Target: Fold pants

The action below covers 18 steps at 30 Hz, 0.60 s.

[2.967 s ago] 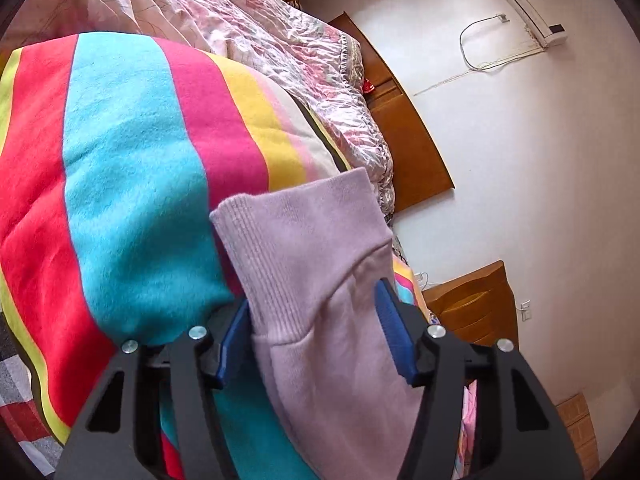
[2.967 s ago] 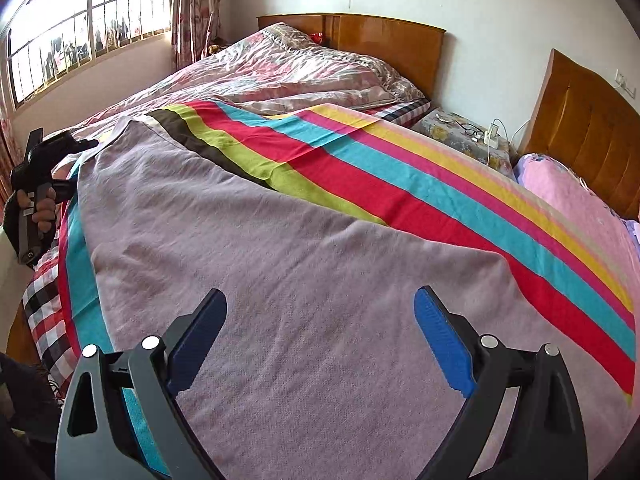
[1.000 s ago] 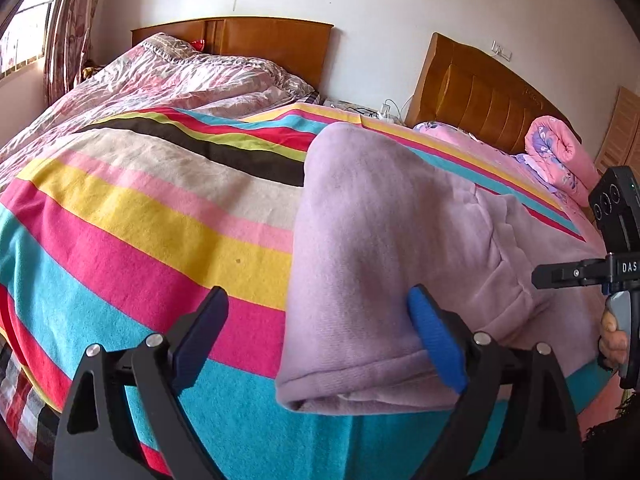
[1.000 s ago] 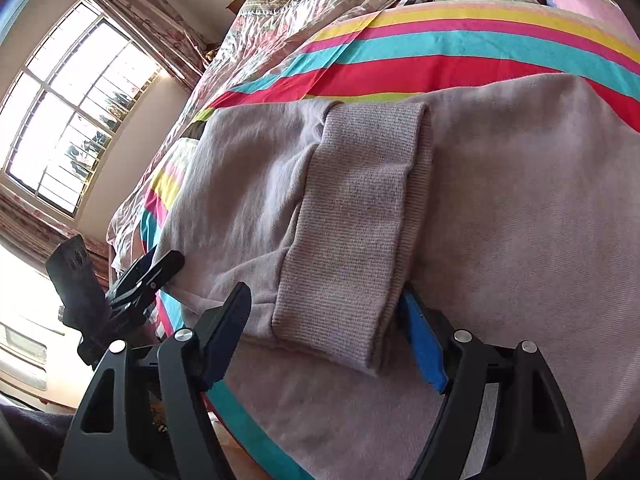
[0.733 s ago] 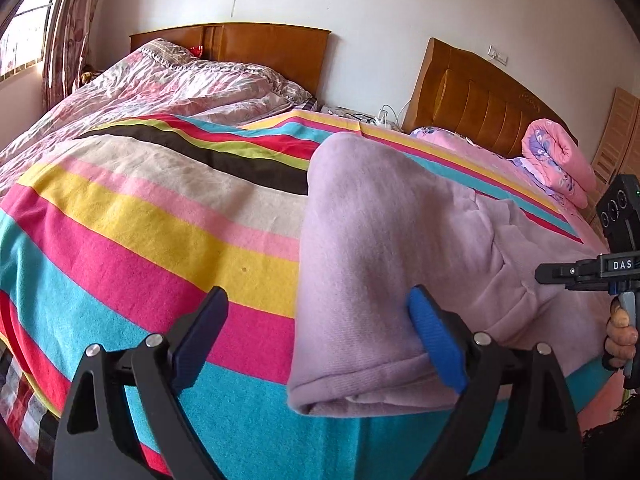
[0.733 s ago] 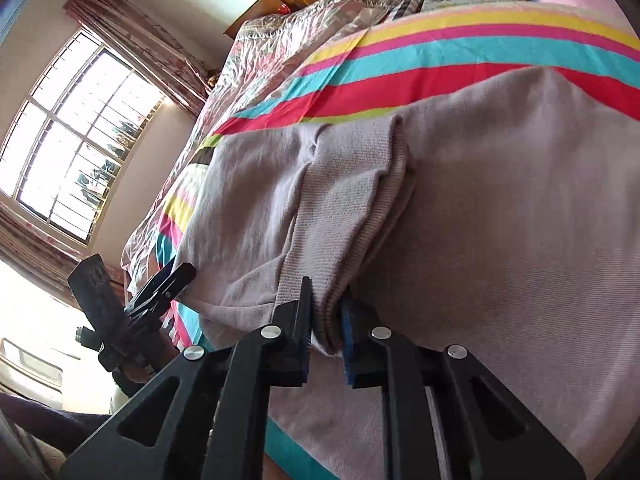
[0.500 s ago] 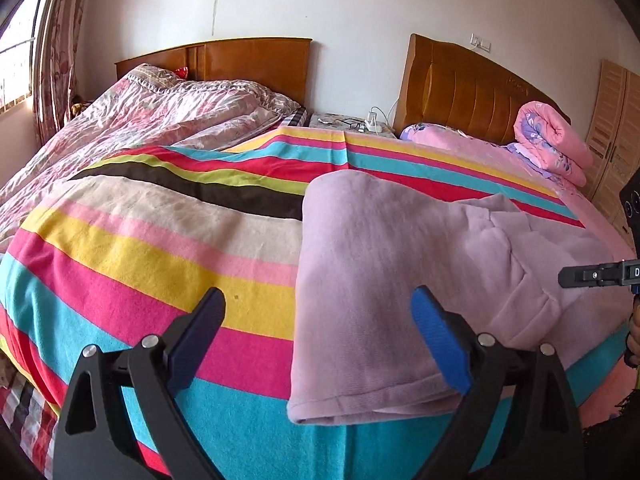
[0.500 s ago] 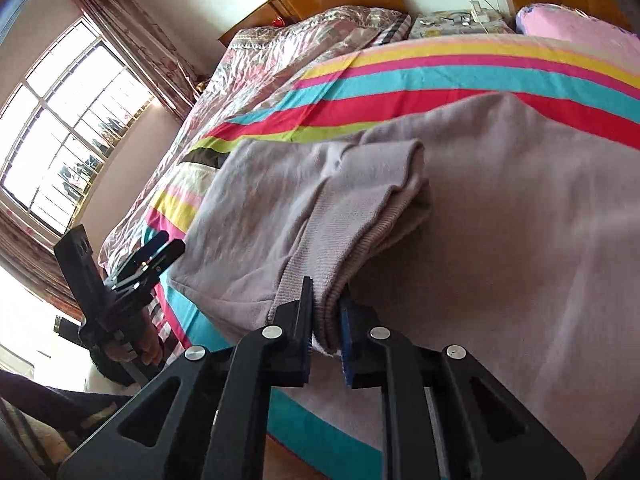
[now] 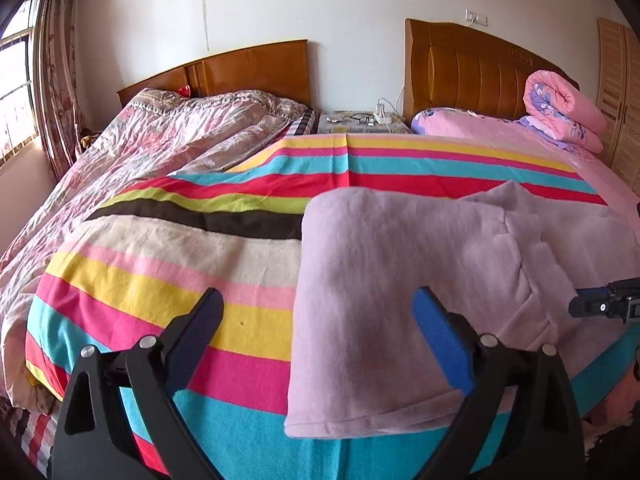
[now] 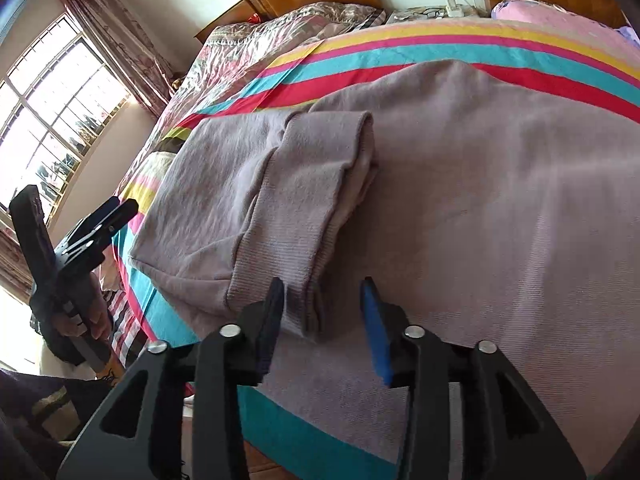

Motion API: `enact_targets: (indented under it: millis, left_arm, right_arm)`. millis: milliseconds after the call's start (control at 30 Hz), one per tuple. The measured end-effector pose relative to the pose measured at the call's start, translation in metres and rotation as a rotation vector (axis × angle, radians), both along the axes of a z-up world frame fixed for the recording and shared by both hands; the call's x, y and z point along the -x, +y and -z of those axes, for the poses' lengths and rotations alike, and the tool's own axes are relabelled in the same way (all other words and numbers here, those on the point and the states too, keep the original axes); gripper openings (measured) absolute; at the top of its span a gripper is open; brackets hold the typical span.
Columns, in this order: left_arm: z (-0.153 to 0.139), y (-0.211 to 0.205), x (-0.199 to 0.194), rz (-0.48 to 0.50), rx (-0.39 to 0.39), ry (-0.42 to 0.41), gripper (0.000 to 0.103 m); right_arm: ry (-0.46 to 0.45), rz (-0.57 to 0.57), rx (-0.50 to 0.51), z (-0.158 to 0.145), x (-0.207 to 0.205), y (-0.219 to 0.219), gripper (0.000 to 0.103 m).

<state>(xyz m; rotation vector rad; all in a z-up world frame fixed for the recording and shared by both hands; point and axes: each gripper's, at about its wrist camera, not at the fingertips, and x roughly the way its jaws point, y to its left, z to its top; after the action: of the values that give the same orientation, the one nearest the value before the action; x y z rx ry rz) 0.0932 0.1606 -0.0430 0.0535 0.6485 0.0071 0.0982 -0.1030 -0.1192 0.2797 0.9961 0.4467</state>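
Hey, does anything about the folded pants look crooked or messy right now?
Slightly. The ribbed cuff folded onto the lilac pants lies bunched and skewed near the bed's edge, not flat against the layer beneath. Nothing looks damaged.

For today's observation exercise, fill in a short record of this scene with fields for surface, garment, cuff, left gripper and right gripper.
surface: striped blanket on a bed
garment: lilac pants, folded over, lying on the blanket
cuff: ribbed cuff lying on top of the pants
left gripper: open, holding nothing, fold edge of the pants between its fingers
right gripper: jaws have just been opening; cuff end between them, not pressed
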Motion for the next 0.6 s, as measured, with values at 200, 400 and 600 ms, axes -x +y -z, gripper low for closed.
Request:
enact_targets:
  millis: [200,400,600]
  left_arm:
    - [-0.033,-0.035,-0.056,0.101,-0.02,-0.038,0.102]
    - [-0.007,-0.046,-0.119,0.027,-0.032,0.111,0.102]
    - [0.059,-0.033,-0.137,-0.006,0.002,0.28,0.102]
  right_arm:
    - [-0.202,-0.066,0.101,-0.039,-0.015,0.008,0.056]
    - [-0.258,-0.219,0.227,-0.031,-0.047,0.065,0.056]
    - [-0.222,-0.305,0.305,0.004,-0.052,0.072,0.058]
